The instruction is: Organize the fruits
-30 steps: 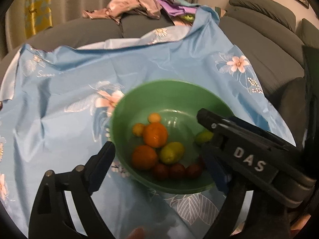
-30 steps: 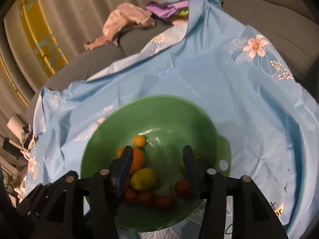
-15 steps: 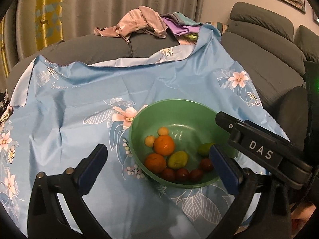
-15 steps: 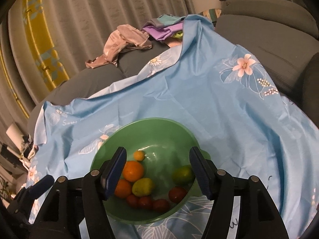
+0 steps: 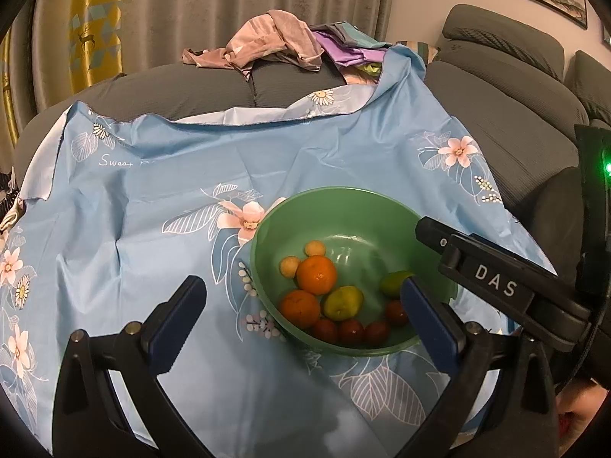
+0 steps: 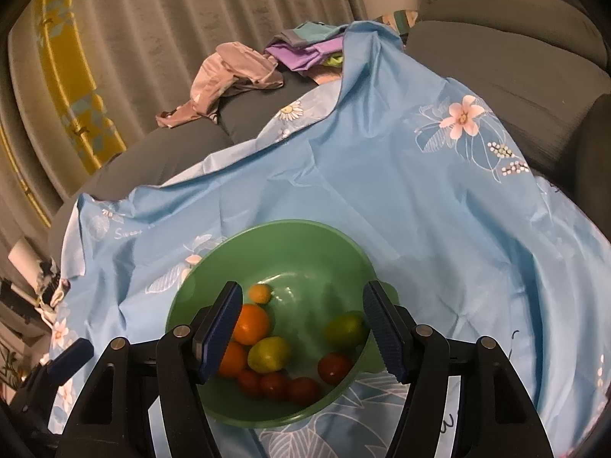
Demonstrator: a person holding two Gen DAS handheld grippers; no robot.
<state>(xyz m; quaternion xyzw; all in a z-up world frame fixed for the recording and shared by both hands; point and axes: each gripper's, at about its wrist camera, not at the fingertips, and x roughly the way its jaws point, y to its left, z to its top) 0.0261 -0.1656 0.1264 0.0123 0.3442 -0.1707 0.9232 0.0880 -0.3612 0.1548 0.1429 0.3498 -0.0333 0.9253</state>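
A green bowl (image 5: 343, 206) sits on a blue floral cloth (image 5: 172, 175). It holds two oranges (image 5: 317, 274), two green-yellow fruits (image 5: 343, 302), several small red fruits (image 5: 351, 331) and two small yellow ones (image 5: 289, 266). My left gripper (image 5: 301, 313) is open and empty, above the bowl's near left. My right gripper (image 6: 303, 324) is open and empty, held over the bowl (image 6: 305, 240); its body (image 5: 496, 286) shows at right in the left wrist view. The oranges (image 6: 250, 323), a green fruit (image 6: 343, 330) and the red fruits (image 6: 334, 367) lie between and below its fingers.
The cloth (image 6: 420, 191) covers a grey sofa (image 5: 515, 114). A pile of clothes (image 5: 275, 40) lies on the sofa's far side. Curtains (image 5: 191, 7) hang behind. Clutter (image 6: 46, 286) sits at the cloth's left edge.
Both grippers have pulled up and back from the bowl, so it looks smaller and lower in both views. The right gripper's jaws have opened wider. The fruits have not moved.
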